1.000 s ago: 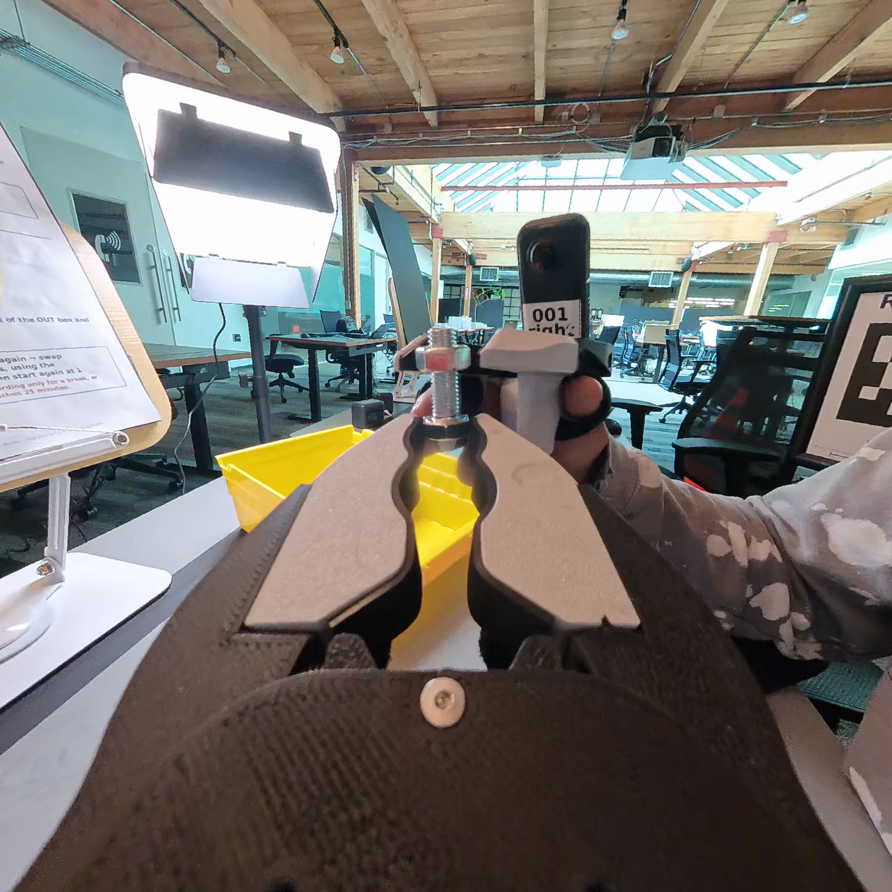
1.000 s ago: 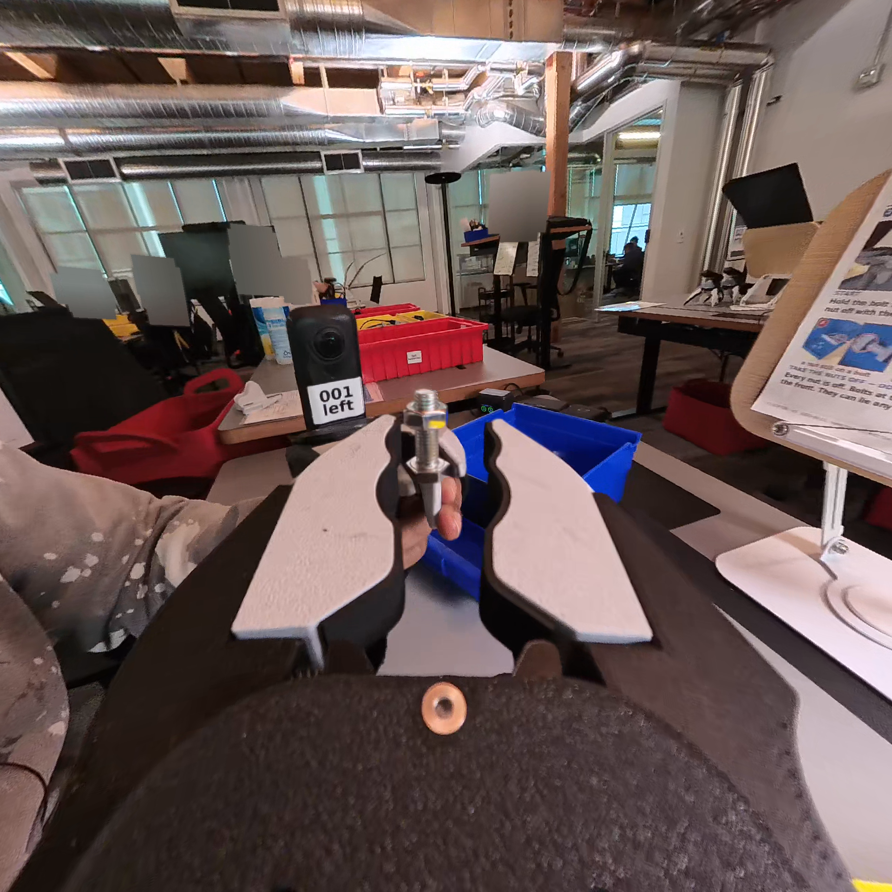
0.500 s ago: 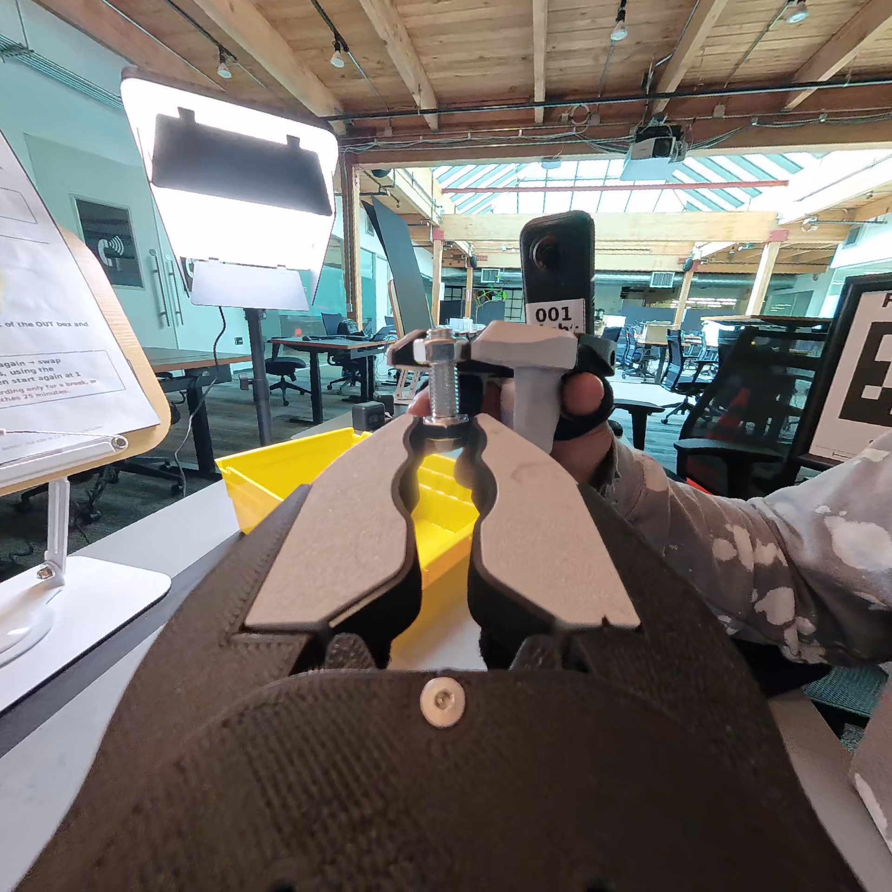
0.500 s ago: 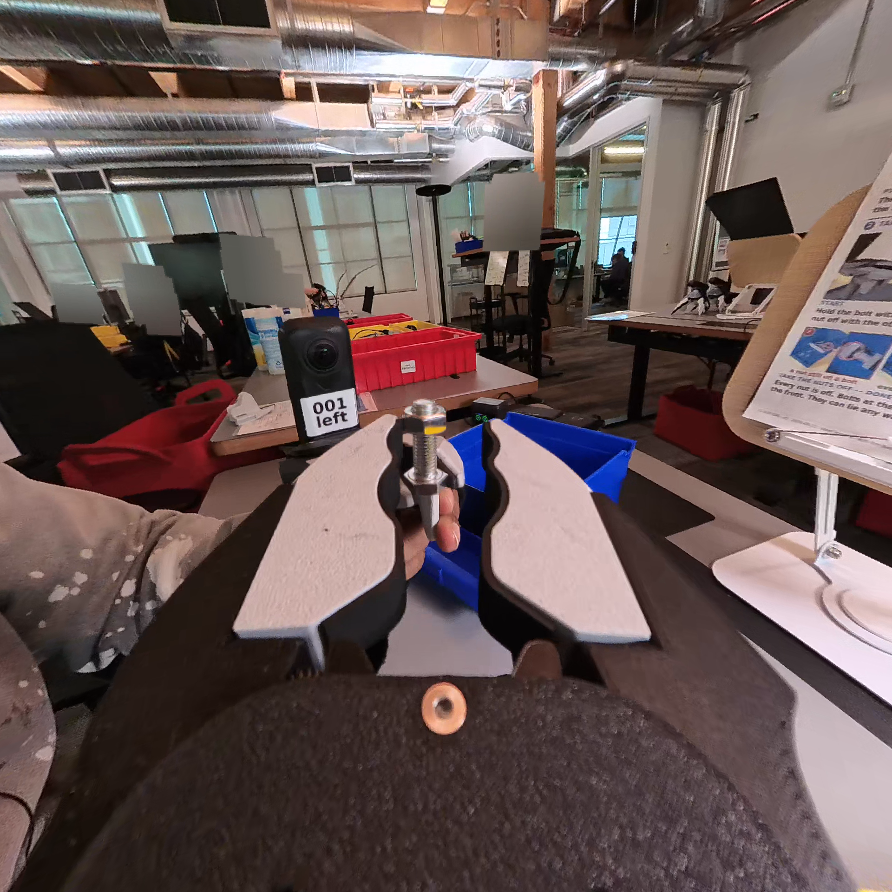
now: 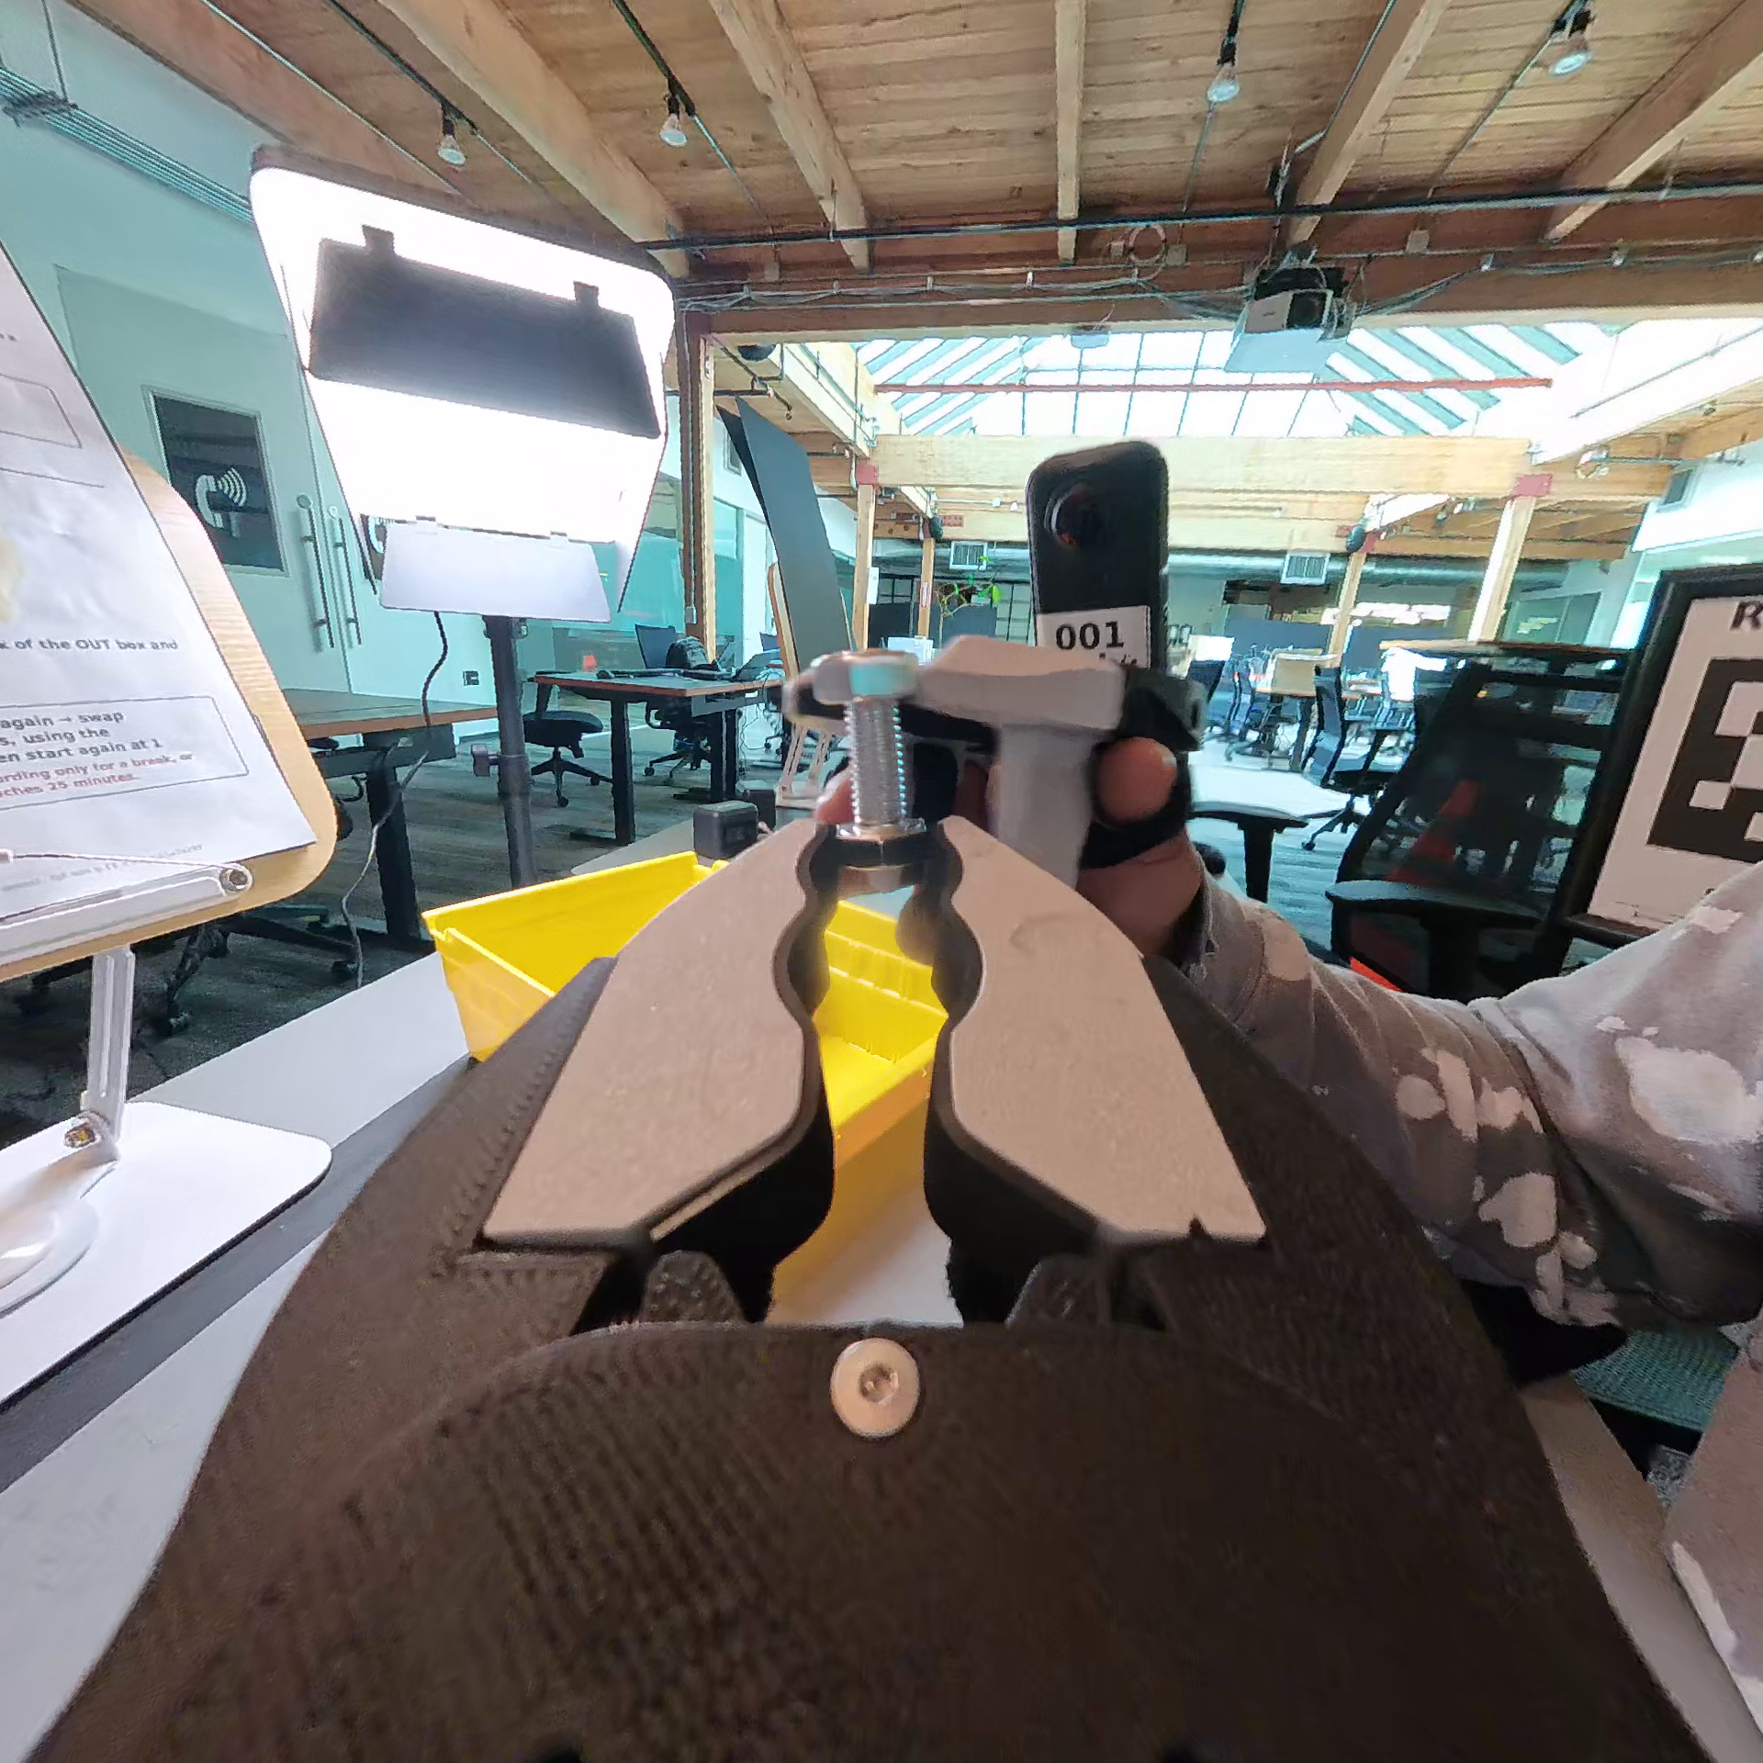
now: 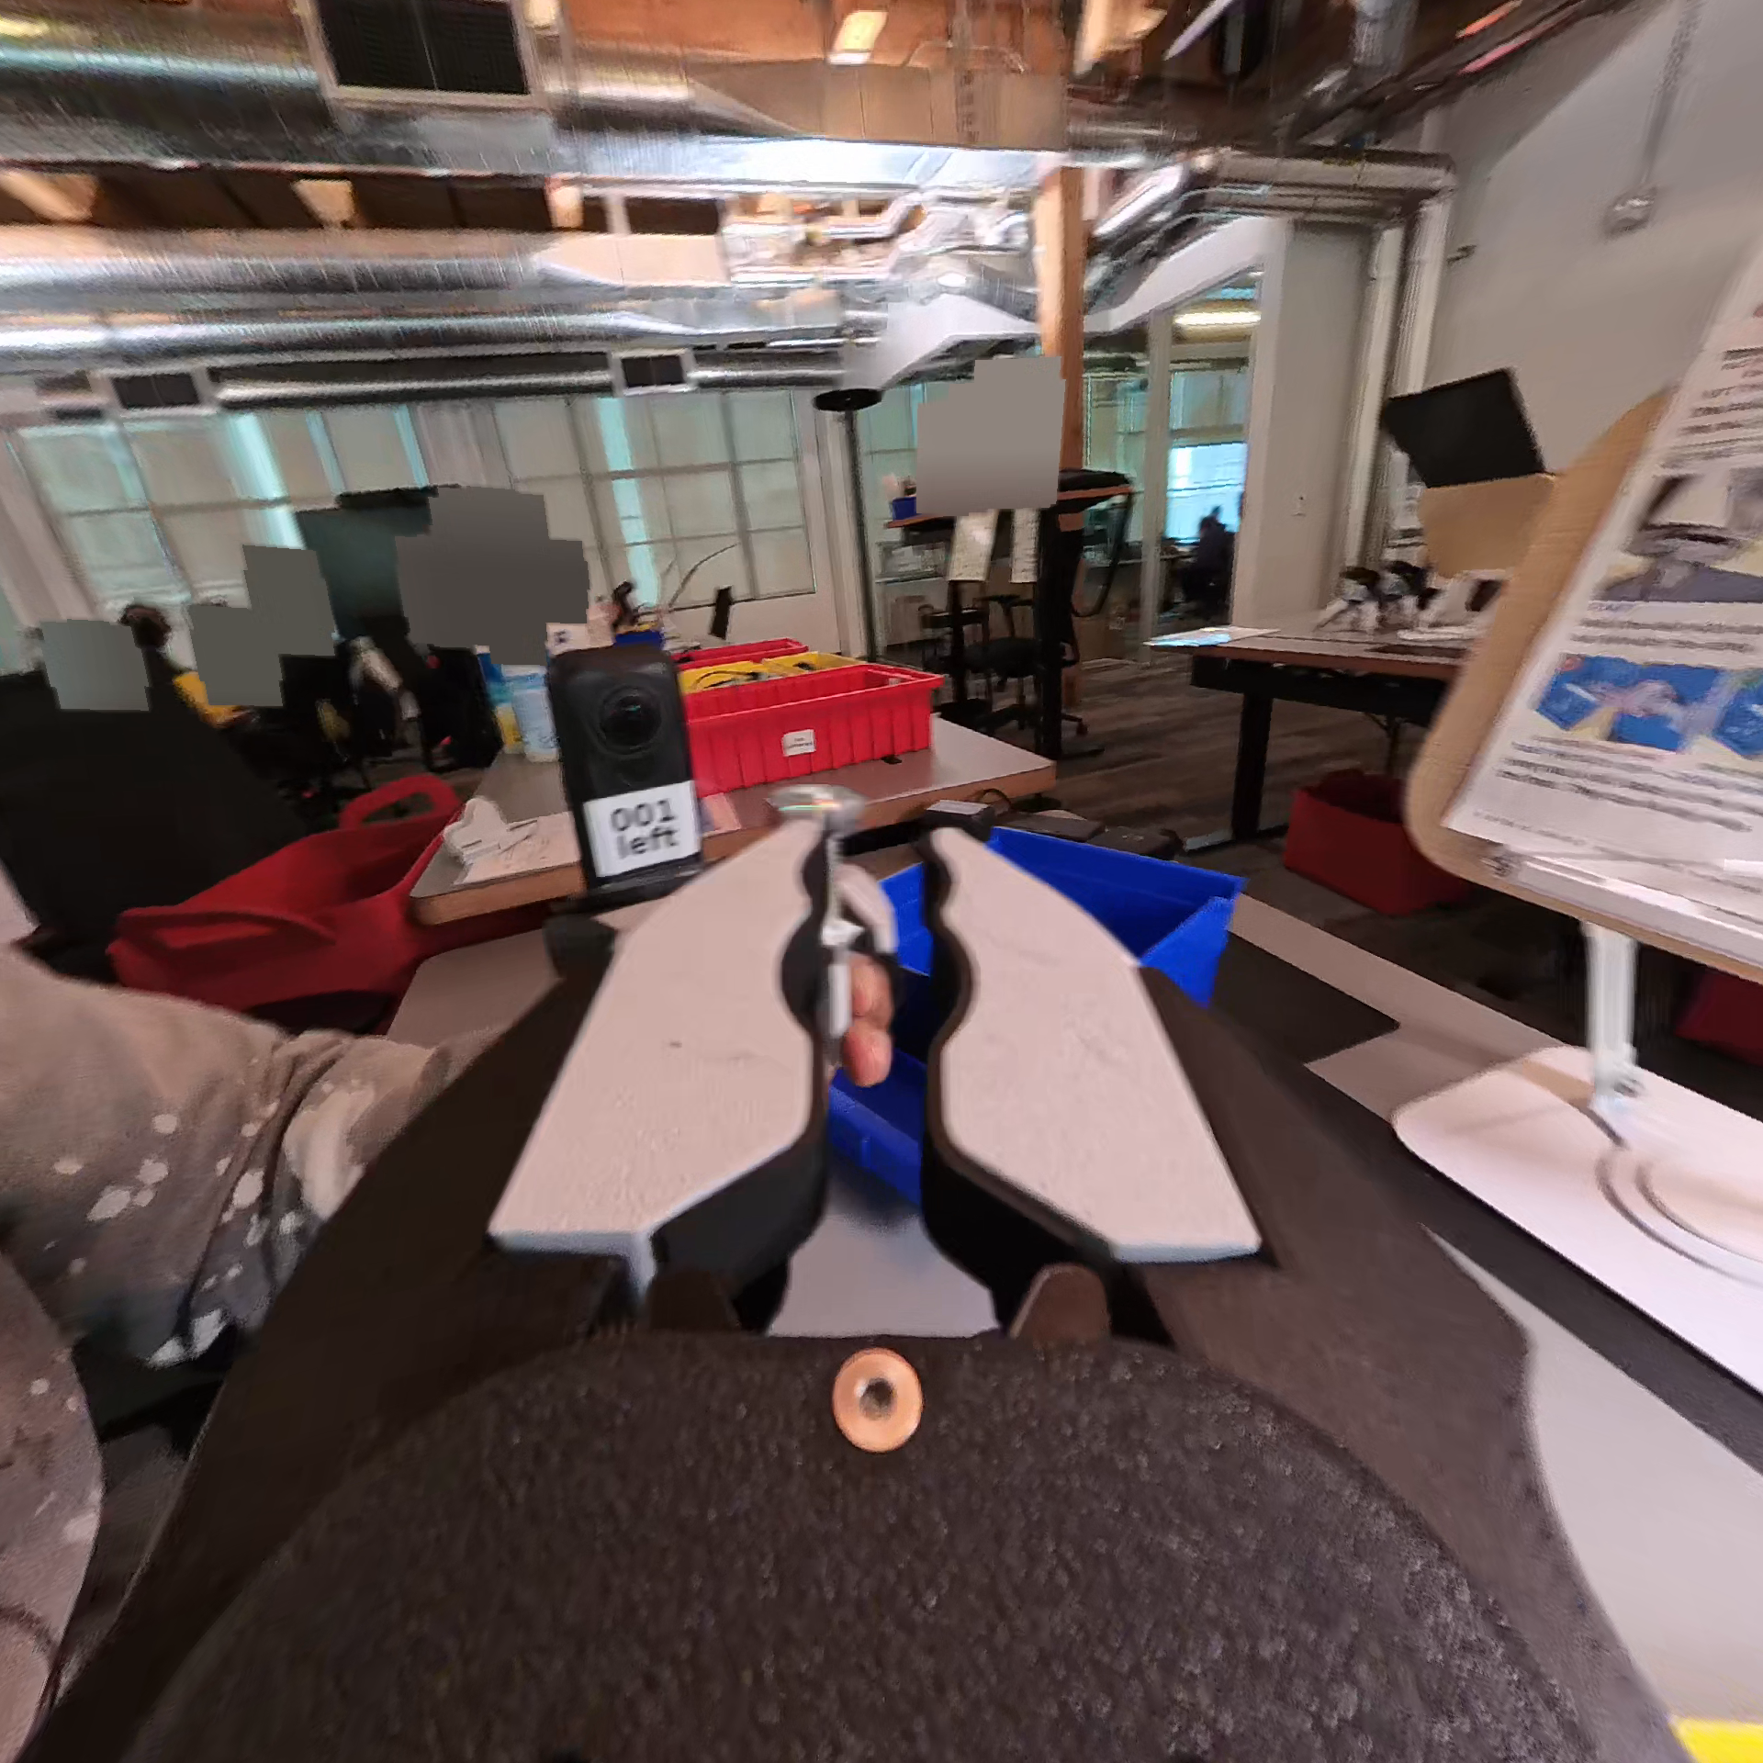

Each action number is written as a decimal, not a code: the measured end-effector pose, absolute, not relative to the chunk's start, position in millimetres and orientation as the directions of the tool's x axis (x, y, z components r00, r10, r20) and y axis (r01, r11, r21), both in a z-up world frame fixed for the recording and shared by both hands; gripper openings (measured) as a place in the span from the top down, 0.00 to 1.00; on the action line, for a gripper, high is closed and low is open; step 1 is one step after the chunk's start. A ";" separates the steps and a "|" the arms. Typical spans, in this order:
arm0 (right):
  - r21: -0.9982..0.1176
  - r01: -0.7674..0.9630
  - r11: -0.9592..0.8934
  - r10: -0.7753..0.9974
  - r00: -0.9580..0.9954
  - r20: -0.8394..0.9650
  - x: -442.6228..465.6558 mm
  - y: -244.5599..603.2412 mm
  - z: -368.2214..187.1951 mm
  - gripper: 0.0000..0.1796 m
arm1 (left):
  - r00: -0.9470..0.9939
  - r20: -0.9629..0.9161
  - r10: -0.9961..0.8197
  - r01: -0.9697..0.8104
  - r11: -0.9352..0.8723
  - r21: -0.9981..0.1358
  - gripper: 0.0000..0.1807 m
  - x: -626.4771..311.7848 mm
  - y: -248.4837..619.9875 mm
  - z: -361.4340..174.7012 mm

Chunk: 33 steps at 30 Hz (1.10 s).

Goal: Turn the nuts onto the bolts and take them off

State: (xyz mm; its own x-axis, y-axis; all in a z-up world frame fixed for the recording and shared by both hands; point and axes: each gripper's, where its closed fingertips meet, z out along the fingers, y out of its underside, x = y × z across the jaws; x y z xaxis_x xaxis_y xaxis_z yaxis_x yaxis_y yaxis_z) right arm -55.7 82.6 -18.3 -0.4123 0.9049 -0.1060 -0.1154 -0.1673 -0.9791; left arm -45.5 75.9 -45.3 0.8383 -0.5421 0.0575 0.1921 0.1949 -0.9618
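Note:
In the left wrist view my left gripper [image 5: 876, 859] is shut on the head of a steel bolt [image 5: 878, 763] and holds it upright above the table. A nut [image 5: 868, 679] sits at the top end of the thread. The right gripper's fingers [image 5: 1021, 692] reach in from the far side and close on that nut. In the blurred right wrist view my right gripper [image 6: 878, 844] has the nut [image 6: 816, 799] at its left fingertip, with the bolt [image 6: 838, 954] hanging below it between the fingers.
A yellow bin [image 5: 572, 944] stands behind the left gripper and a blue bin [image 6: 1126, 897] behind the right one. An instruction board on a white stand [image 5: 172, 1202] is at the table's edge; it also shows in the right wrist view [image 6: 1622, 715]. A person's sleeve [image 5: 1526, 1097] is at the right. My two grippers' fingertips are within a few centimetres of each other.
The nut has climbed from just below the thread's tip to its very end. The right gripper has moved with it and its view is now blurred. The left gripper has held still.

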 end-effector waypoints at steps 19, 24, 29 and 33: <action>-0.967 -0.160 -0.199 0.910 -0.397 -0.121 -49.7 92.4 -9.3 0.89 | 0.848 0.042 -0.529 0.184 0.219 -0.958 0.90 -49.9 73.7 -40.9; -0.977 -0.124 -0.175 0.896 -0.431 -0.106 -56.2 72.7 -16.3 0.83 | 0.844 0.034 -0.535 0.170 0.207 -0.963 0.90 -43.5 76.3 -46.1; -0.960 -0.170 -0.222 0.919 -0.367 -0.147 -53.2 97.3 -10.5 0.94 | 0.844 0.036 -0.535 0.190 0.236 -0.953 0.90 -48.3 71.5 -38.5; -0.963 -0.163 -0.215 0.908 -0.396 -0.136 -51.0 91.0 -8.6 0.88 | 0.849 0.033 -0.527 0.181 0.232 -0.956 0.90 -48.7 72.8 -39.9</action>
